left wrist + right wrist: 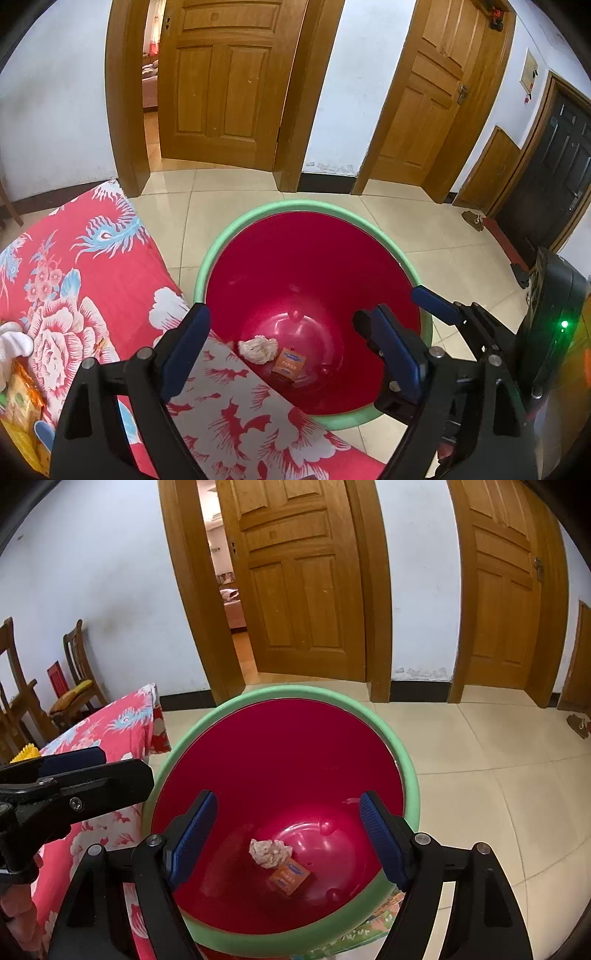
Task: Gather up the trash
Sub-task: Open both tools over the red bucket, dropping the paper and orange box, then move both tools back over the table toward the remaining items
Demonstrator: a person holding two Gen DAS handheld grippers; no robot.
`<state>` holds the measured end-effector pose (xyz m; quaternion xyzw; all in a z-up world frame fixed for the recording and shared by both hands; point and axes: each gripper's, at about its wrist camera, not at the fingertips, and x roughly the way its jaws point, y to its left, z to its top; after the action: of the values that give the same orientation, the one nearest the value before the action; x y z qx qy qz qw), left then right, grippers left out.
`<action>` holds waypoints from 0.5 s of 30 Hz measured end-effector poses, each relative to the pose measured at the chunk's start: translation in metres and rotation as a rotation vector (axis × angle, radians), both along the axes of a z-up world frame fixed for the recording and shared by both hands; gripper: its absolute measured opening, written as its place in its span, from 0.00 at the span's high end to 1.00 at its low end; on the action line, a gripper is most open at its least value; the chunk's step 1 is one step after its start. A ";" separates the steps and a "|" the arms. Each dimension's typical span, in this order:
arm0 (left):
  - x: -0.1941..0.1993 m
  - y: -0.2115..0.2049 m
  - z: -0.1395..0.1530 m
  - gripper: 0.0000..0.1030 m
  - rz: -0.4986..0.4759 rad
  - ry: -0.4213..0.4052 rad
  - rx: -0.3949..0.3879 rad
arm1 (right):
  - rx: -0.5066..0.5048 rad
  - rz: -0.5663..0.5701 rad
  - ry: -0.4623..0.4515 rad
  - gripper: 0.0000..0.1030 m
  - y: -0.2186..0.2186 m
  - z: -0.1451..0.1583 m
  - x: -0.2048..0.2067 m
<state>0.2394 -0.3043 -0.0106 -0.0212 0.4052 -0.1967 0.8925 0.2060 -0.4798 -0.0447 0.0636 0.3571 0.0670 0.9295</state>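
A red bin with a green rim [236, 232] [192, 738] stands on the tiled floor against a cloth-covered surface. At its bottom lie a crumpled tissue [258, 349] [269, 853] and a small orange box [290, 363] [290, 877], side by side. My left gripper [286, 317] hangs open over the bin's mouth, with nothing between its blue pads. My right gripper [288, 801] is open above the bin too, and empty. Each gripper shows at the edge of the other's view: the right gripper [454, 314] on the right, the left gripper [74, 771] on the left.
A red floral cloth [92, 277] [122, 727] covers the surface left of the bin, with orange packets [22, 398] at its near left. Wooden chairs [74, 679] stand by the wall. One wooden door [303, 590] is ajar. A black device with a green light [554, 314] stands right.
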 end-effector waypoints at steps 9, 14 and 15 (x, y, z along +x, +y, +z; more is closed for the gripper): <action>-0.003 -0.001 0.010 0.15 0.000 -0.013 0.009 | -0.010 -0.015 -0.011 0.22 -0.003 0.006 -0.002; -0.009 0.002 0.019 0.11 -0.002 -0.033 -0.002 | -0.067 -0.047 -0.019 0.21 -0.005 0.010 -0.007; -0.010 0.000 0.021 0.11 -0.007 -0.040 0.002 | -0.074 -0.045 -0.022 0.21 -0.005 0.012 -0.007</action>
<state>0.2290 -0.3039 0.0104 -0.0152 0.3877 -0.1999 0.8997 0.1985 -0.4849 -0.0332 0.0365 0.3474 0.0334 0.9364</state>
